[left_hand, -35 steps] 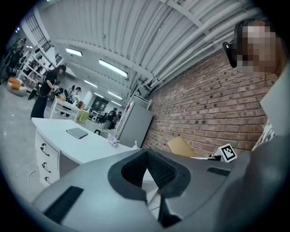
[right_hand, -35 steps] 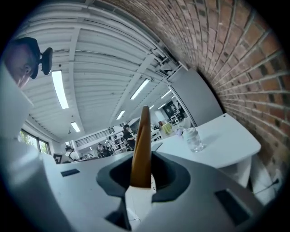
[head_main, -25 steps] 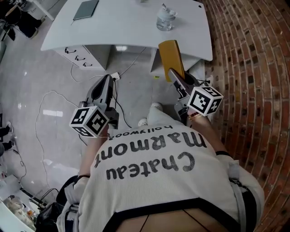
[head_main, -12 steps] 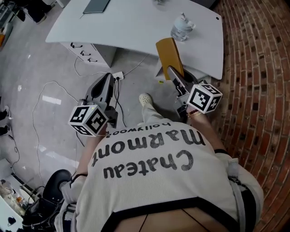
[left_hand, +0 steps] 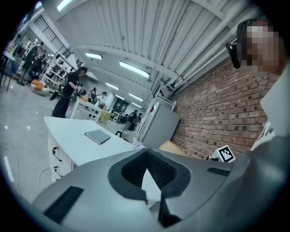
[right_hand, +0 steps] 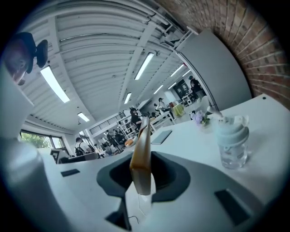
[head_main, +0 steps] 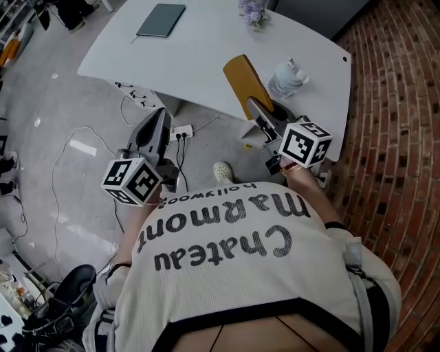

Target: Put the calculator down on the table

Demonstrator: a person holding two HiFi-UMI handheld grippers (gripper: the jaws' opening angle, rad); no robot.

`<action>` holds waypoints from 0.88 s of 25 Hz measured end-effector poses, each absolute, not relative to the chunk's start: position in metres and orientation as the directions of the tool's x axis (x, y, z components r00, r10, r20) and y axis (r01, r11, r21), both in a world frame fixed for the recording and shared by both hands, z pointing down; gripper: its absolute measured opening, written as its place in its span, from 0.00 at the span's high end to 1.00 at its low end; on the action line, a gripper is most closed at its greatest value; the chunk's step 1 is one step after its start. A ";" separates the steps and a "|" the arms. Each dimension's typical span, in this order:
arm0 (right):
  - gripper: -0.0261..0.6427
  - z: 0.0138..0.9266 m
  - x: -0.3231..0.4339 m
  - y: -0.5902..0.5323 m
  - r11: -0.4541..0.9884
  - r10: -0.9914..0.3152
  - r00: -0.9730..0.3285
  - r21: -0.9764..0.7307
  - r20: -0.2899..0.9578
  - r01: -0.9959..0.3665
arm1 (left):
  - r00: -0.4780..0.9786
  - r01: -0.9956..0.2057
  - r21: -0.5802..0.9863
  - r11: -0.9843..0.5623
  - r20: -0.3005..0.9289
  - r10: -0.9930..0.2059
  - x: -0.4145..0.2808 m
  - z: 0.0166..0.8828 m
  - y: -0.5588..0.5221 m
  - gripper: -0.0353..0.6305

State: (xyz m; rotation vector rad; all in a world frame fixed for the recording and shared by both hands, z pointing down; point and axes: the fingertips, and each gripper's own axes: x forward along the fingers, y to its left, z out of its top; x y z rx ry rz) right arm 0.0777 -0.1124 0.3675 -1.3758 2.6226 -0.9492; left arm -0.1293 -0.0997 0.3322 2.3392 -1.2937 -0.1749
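The calculator [head_main: 242, 82] is a flat yellow-tan slab, and my right gripper [head_main: 260, 118] is shut on its lower end. It stands upright and edge-on between the jaws in the right gripper view [right_hand: 141, 158], over the near edge of the white table [head_main: 206, 48]. My right gripper [right_hand: 142, 179] points almost level across the tabletop. Over the floor short of the table, my left gripper [head_main: 159, 117] is shut with nothing in it. In its own view the left gripper [left_hand: 147, 174] shows bare pads and the table beyond.
On the table are a clear water bottle [head_main: 285, 77] close to the calculator, a dark notebook [head_main: 161, 20] far left and a small flower bunch [head_main: 251, 10]. A brick wall [head_main: 392, 103] runs along the right. Cables [head_main: 75, 148] lie on the floor by a drawer unit [head_main: 141, 96].
Both grippers have moved forward toward the table. The calculator, earlier over the floor in front of the table, now stands over its near edge by the bottle.
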 end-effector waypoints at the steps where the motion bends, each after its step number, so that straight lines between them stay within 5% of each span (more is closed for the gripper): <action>1: 0.83 0.366 0.078 -0.122 0.430 -0.752 -0.614 -0.528 0.239 -0.732 | 0.545 -0.773 0.446 -0.452 0.103 -0.832 -0.128 0.330 -0.106 0.94; 12: 0.83 0.375 0.080 -0.208 0.486 -0.695 -0.684 -0.555 0.222 -0.675 | 0.451 -0.830 0.419 -0.368 0.115 -0.885 -0.122 0.338 -0.167 0.94; 22: 0.83 0.453 0.074 -0.214 0.408 -0.630 -0.688 -0.599 0.361 -0.689 | 0.381 -0.825 0.515 -0.234 0.200 -0.903 -0.135 0.387 -0.157 0.94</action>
